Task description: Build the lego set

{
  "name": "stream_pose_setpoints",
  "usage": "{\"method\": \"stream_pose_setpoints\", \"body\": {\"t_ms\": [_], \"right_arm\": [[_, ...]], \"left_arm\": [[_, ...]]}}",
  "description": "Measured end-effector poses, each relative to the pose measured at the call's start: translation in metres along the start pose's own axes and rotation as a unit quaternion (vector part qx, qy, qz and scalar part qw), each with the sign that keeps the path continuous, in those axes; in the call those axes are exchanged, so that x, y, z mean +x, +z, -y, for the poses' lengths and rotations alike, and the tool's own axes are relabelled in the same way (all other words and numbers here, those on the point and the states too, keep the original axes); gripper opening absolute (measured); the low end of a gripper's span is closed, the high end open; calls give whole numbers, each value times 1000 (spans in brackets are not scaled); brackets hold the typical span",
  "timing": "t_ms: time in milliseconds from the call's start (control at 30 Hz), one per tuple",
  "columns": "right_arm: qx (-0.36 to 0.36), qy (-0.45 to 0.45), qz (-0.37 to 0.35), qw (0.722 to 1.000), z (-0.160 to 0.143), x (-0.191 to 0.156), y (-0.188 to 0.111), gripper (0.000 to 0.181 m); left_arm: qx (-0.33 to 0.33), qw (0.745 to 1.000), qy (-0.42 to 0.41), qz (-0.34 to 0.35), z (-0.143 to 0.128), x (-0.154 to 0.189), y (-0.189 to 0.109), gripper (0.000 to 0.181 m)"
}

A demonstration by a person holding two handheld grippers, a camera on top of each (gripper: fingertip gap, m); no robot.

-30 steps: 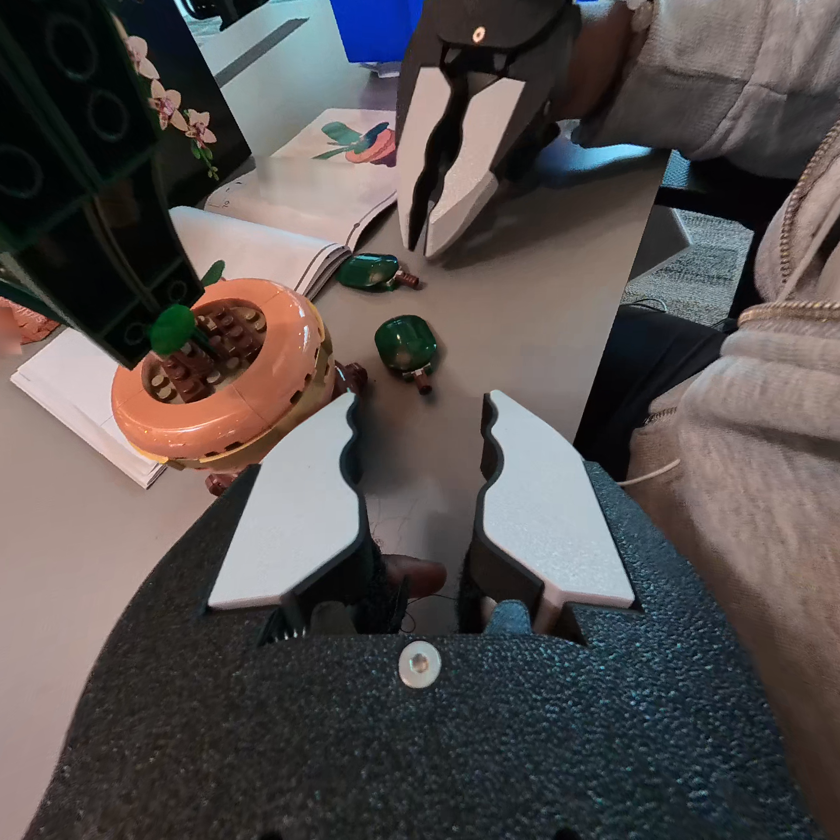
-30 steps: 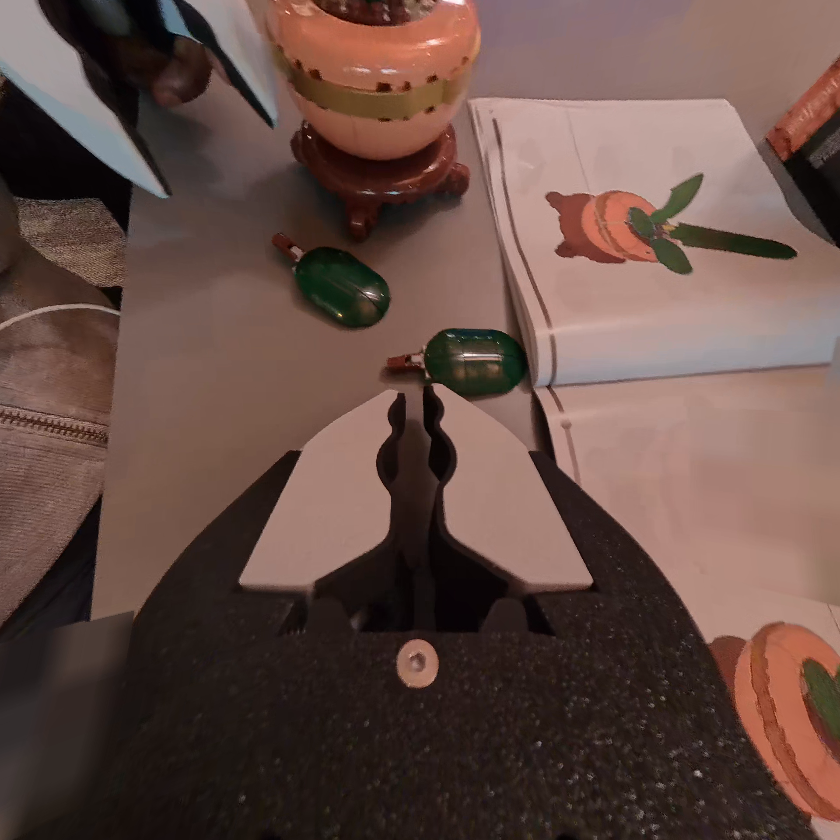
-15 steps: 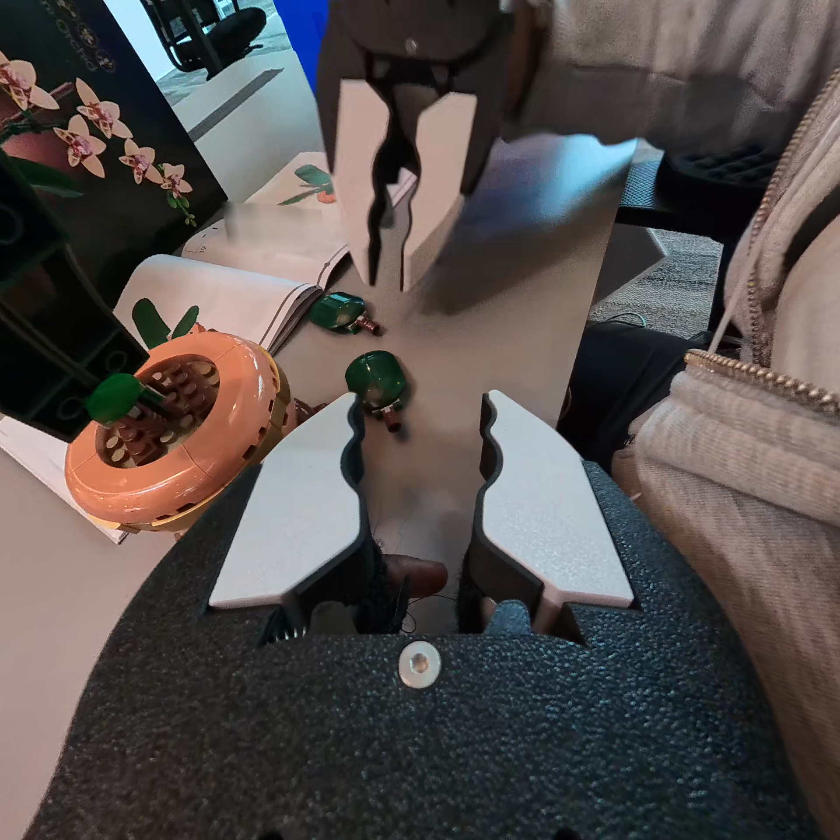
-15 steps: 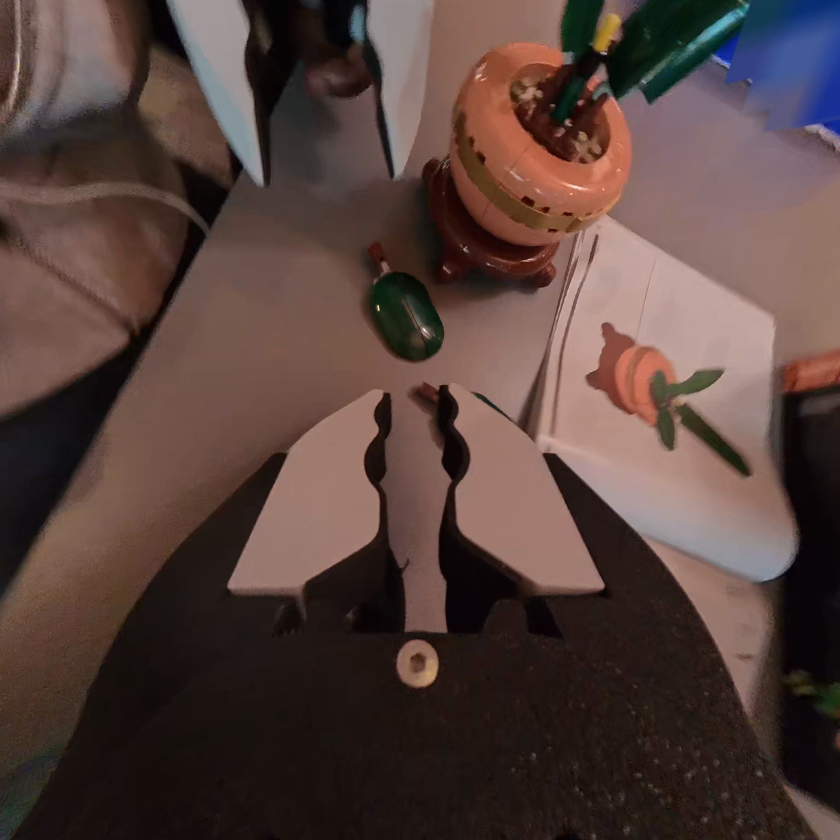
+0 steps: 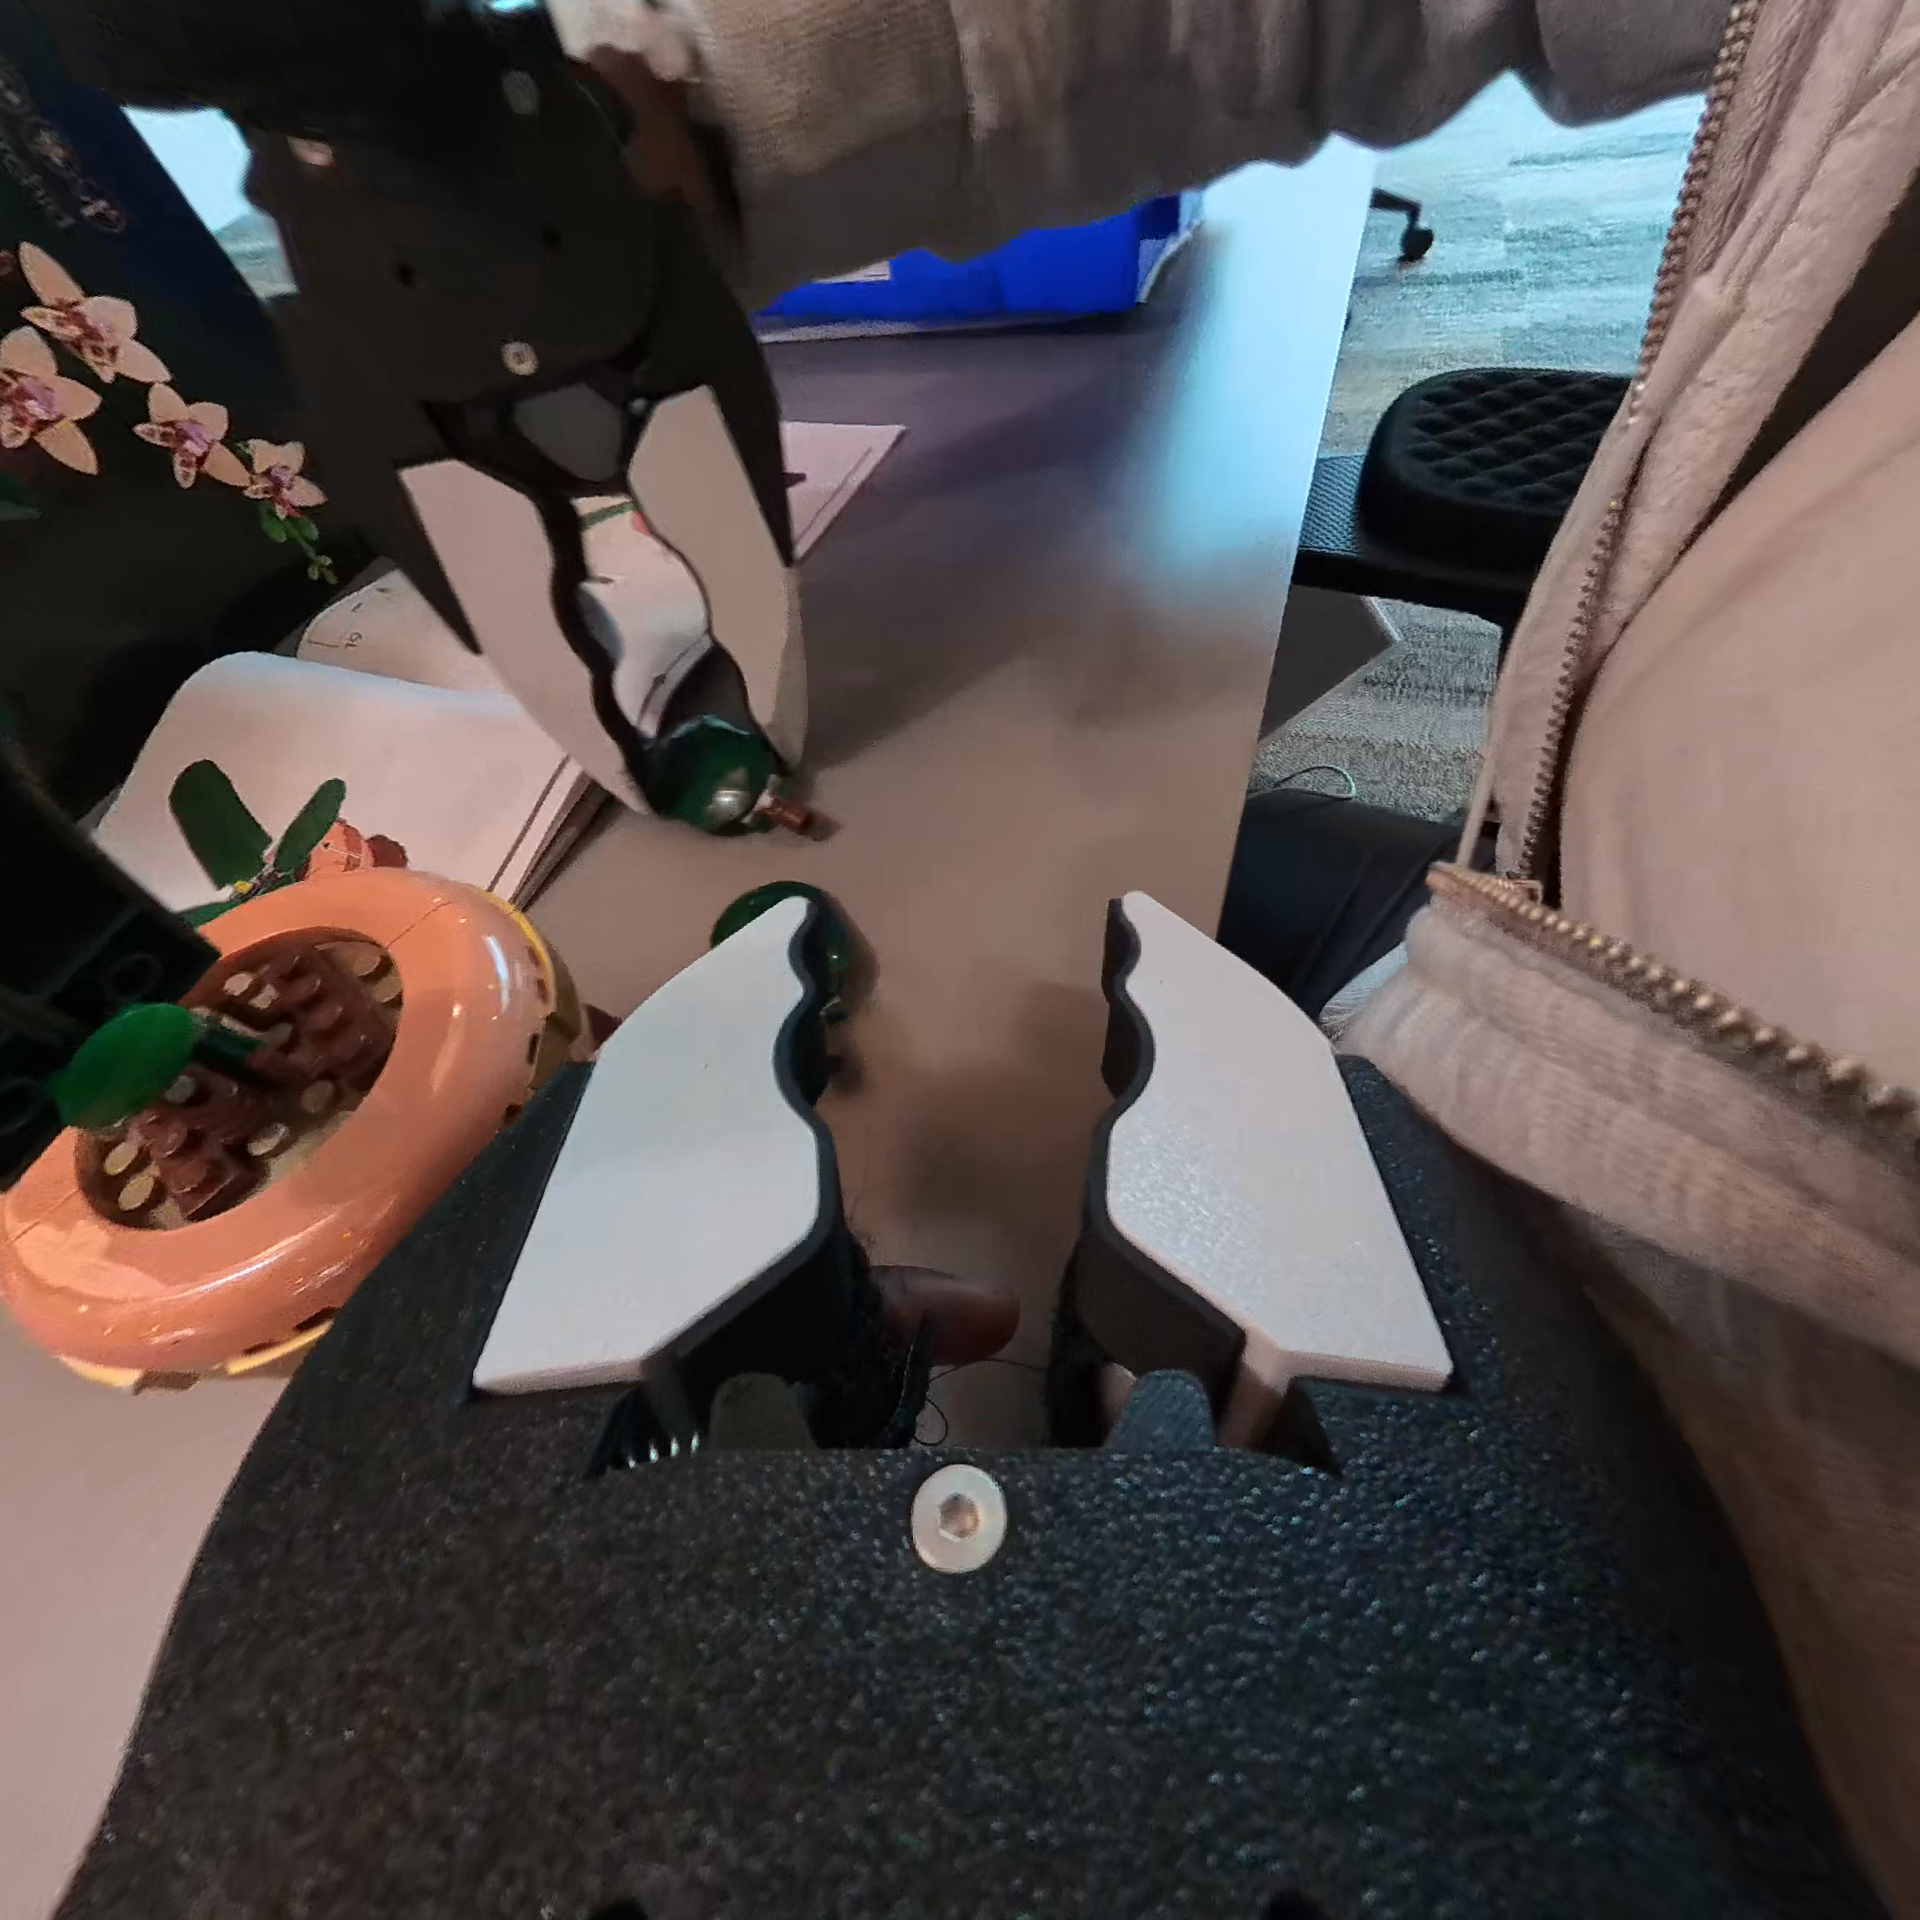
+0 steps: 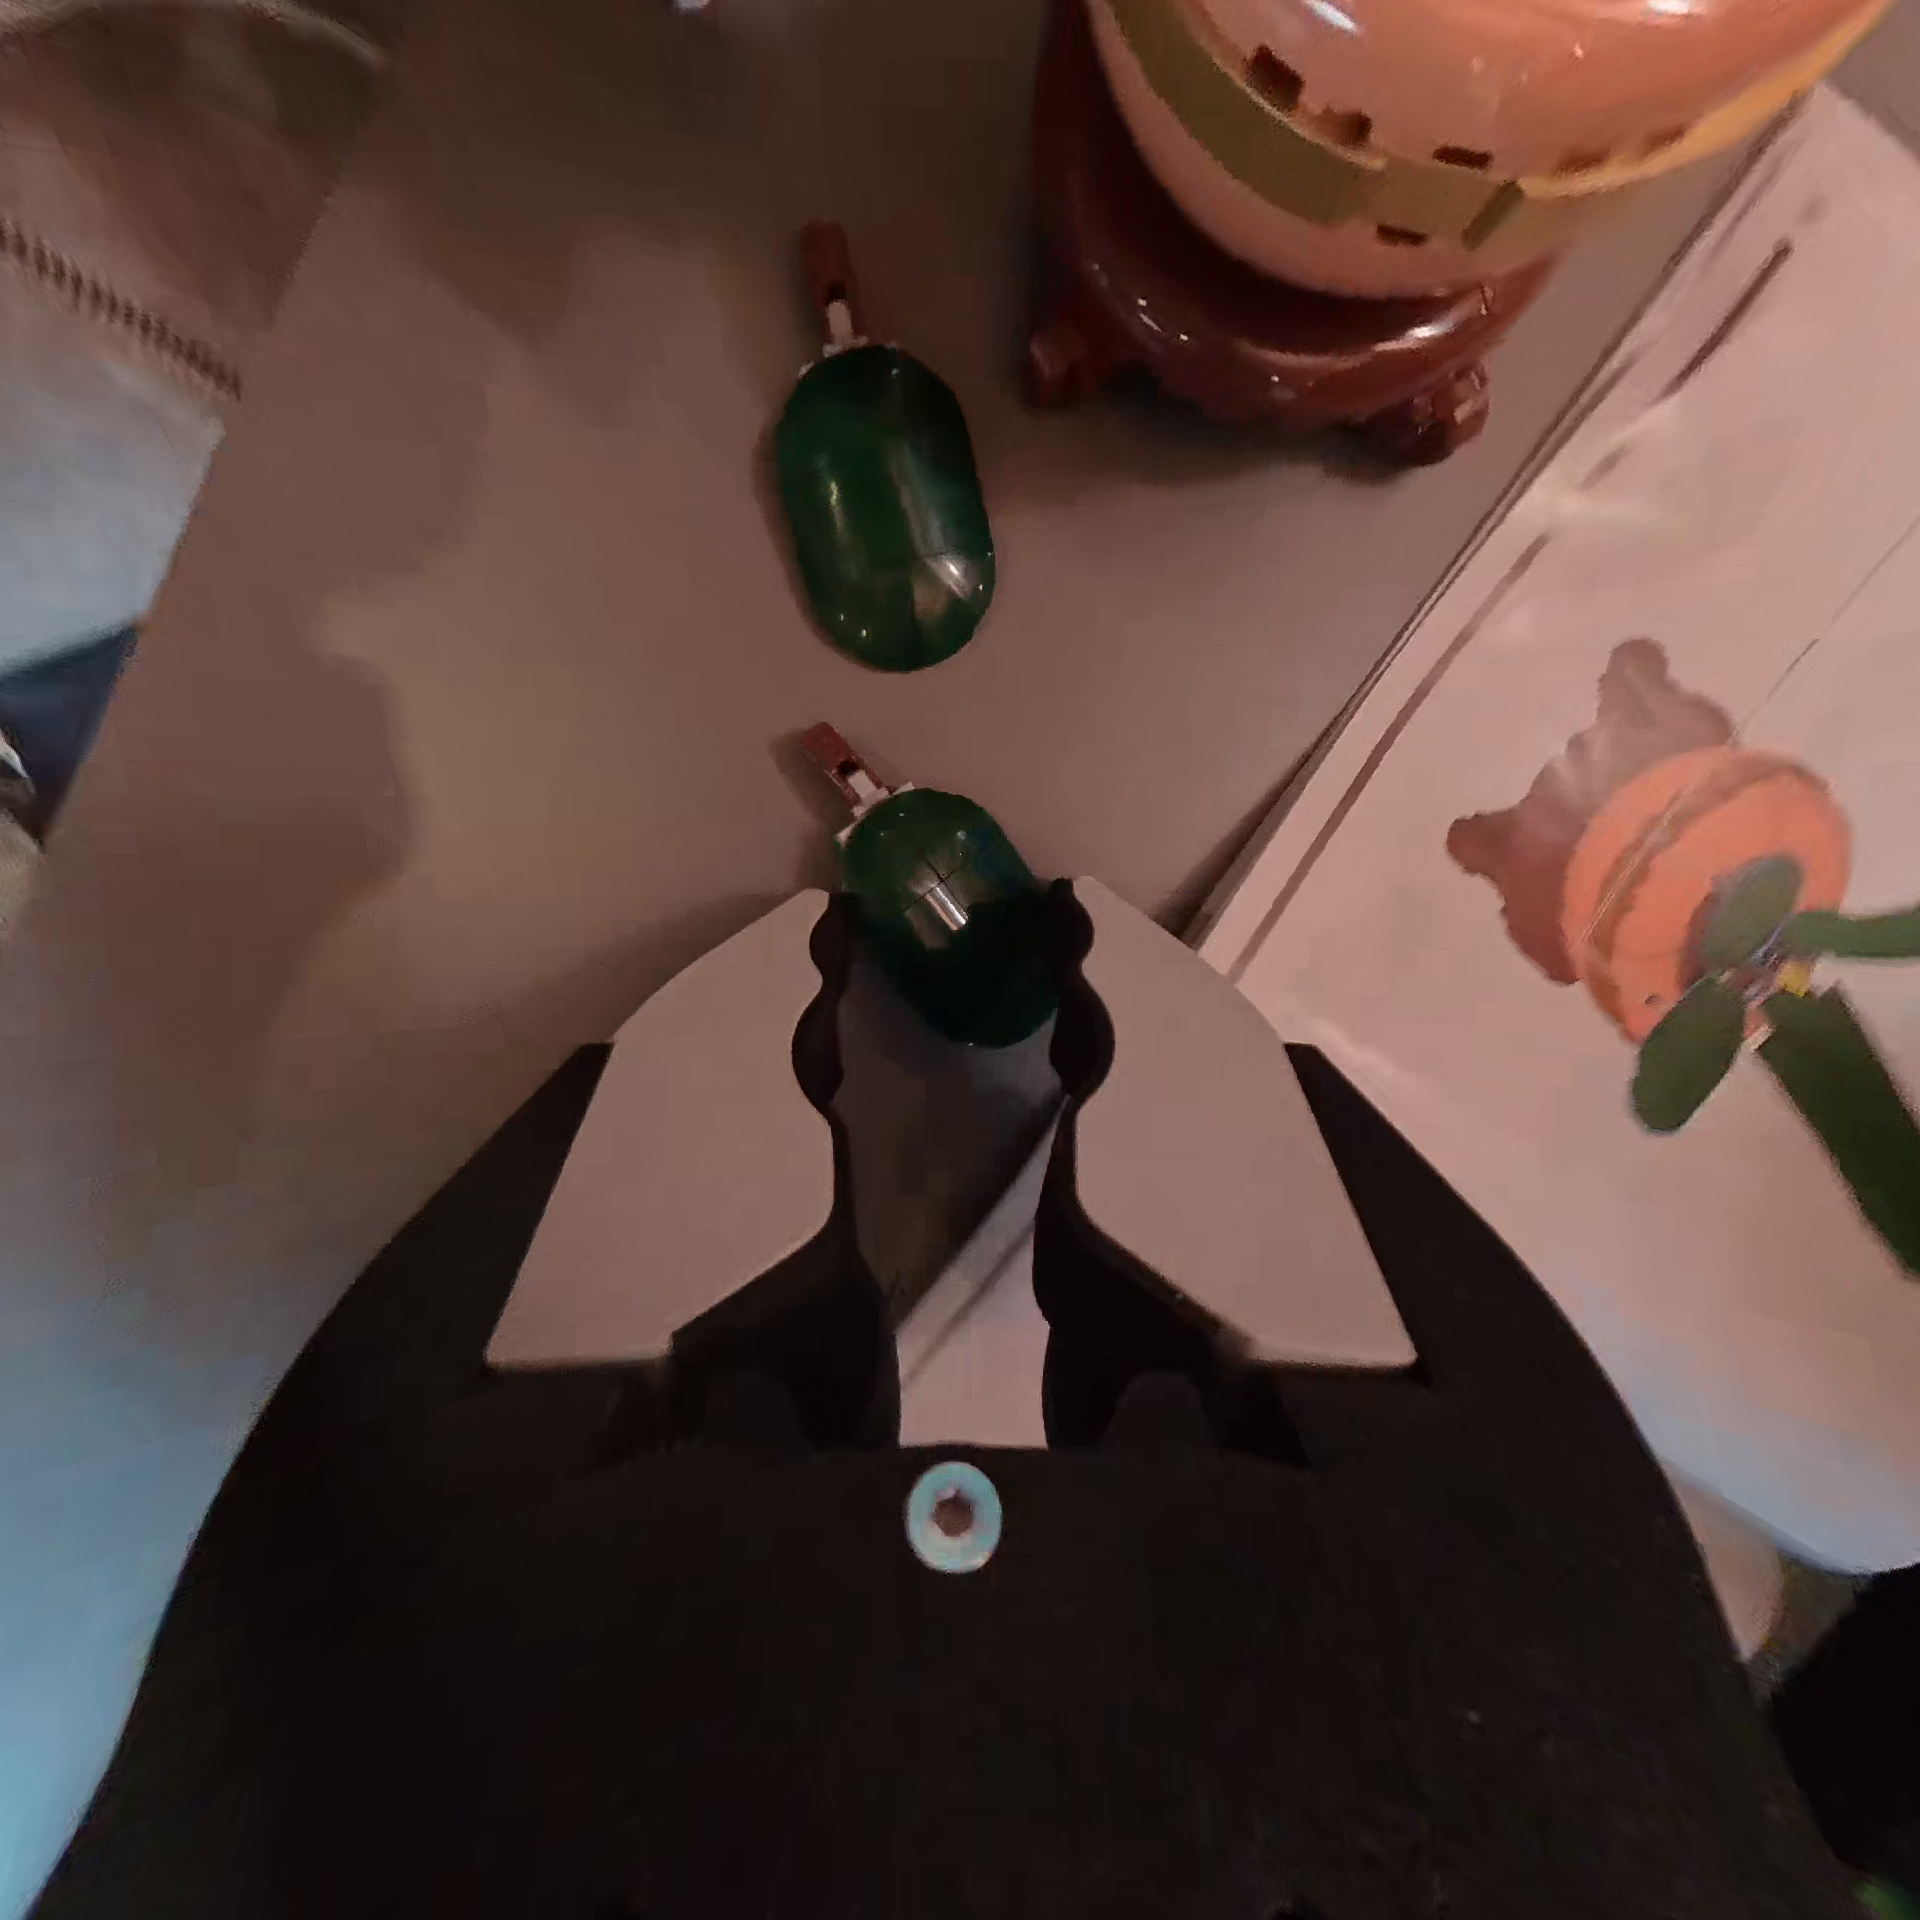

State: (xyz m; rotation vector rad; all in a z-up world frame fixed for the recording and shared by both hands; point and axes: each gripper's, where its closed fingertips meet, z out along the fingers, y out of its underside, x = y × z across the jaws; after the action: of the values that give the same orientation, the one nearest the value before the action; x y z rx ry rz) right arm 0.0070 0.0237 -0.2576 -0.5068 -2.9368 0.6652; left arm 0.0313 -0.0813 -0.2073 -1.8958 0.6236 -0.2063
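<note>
Lego leaf piece [image 6: 940, 914], dark green, lies on the grey table [image 6: 520, 727] between the parted fingers of the right gripper [image 6: 951, 899] (contact unclear). Left gripper [image 5: 961, 920] hangs spread, empty, beside the peach pot [image 5: 260, 1122].

Left wrist view: daylit, pale glare spread along the far grey tabletop [image 5: 1226, 499]; cream knitted sleeve [image 5: 1039, 94] motion-blurred. Right wrist view: dim, warm-tinted, edges smeared and bowed; glossy dark-green oval leaf piece [image 6: 883, 520] faintly highlighted.
</note>
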Motion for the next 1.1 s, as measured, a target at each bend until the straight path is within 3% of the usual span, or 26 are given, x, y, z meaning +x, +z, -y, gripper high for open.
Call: {"method": "stream_pose_setpoints", "body": {"t_ms": [167, 267, 467, 600, 733, 867, 1100], "right_arm": [[33, 195, -85, 977, 9, -16, 0, 35], [114, 267, -59, 955, 24, -33, -11, 42], [73, 110, -100, 986, -3, -28, -20, 43], [86, 48, -69, 993, 5, -19, -7, 47], [103, 103, -25, 989, 8, -22, 4, 35], [110, 145, -53, 982, 9, -35, 4, 34], [147, 185, -108, 966, 40, -59, -19, 33]], "left_arm": [[20, 999, -24, 18, 1, -11, -5, 50], [20, 999, -19, 22, 1, -12, -6, 50], [16, 1000, 4, 25, 2, -6, -3, 49], [11, 999, 26, 15, 7, 0, 1, 49], [-7, 999, 28, 45, 5, -9, 5, 47], [-17, 996, 2, 88, 1, -21, 10, 36], [-35, 997, 20, 66, 3, -9, 29, 29]]}}
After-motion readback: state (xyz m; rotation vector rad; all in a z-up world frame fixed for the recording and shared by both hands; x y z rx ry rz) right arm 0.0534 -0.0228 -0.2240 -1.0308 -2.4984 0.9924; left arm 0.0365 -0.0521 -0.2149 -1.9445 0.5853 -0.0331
